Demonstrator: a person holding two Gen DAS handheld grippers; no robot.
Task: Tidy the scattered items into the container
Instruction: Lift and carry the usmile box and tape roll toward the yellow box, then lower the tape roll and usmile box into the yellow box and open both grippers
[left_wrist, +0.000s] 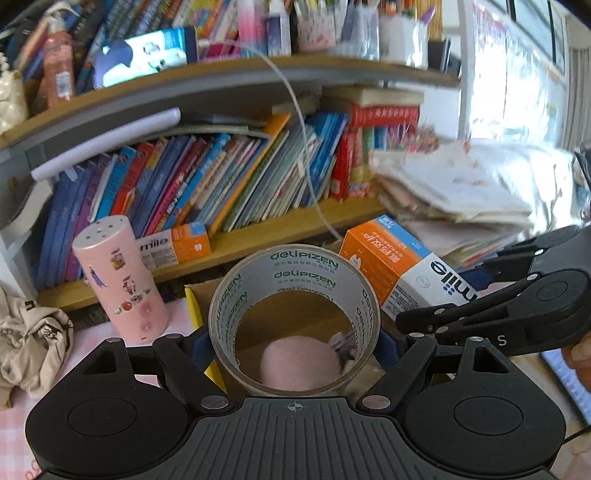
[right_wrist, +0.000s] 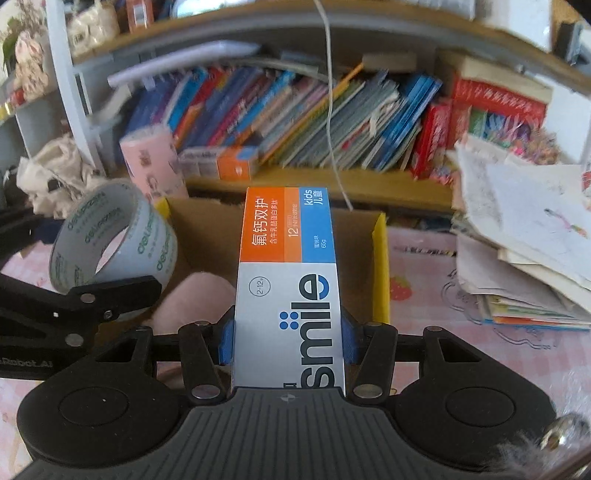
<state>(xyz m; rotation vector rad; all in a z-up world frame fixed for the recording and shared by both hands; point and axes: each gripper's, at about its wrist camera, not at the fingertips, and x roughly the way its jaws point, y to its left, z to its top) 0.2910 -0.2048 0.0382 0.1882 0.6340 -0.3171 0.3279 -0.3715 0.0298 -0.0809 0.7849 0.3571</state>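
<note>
My left gripper (left_wrist: 294, 345) is shut on a roll of clear tape (left_wrist: 293, 280) printed with green letters, held over the open cardboard box (left_wrist: 201, 295). My right gripper (right_wrist: 289, 332) is shut on an orange, blue and white toothpaste box (right_wrist: 288, 266), held above the same cardboard box (right_wrist: 362, 236). A pink soft item (right_wrist: 192, 295) lies inside the box; it also shows through the tape roll in the left wrist view (left_wrist: 299, 363). The tape roll (right_wrist: 114, 236) and left gripper appear at the left of the right wrist view. The toothpaste box (left_wrist: 391, 264) appears at the right of the left wrist view.
A pink cylinder with stickers (left_wrist: 120, 280) stands left of the box. A second toothpaste box (left_wrist: 173, 245) lies on the low shelf edge. Bookshelves (left_wrist: 221, 184) stand behind. A paper stack (right_wrist: 517, 229) sits at the right, crumpled cloth (left_wrist: 29, 339) at the left, on a pink checked tablecloth (right_wrist: 424, 280).
</note>
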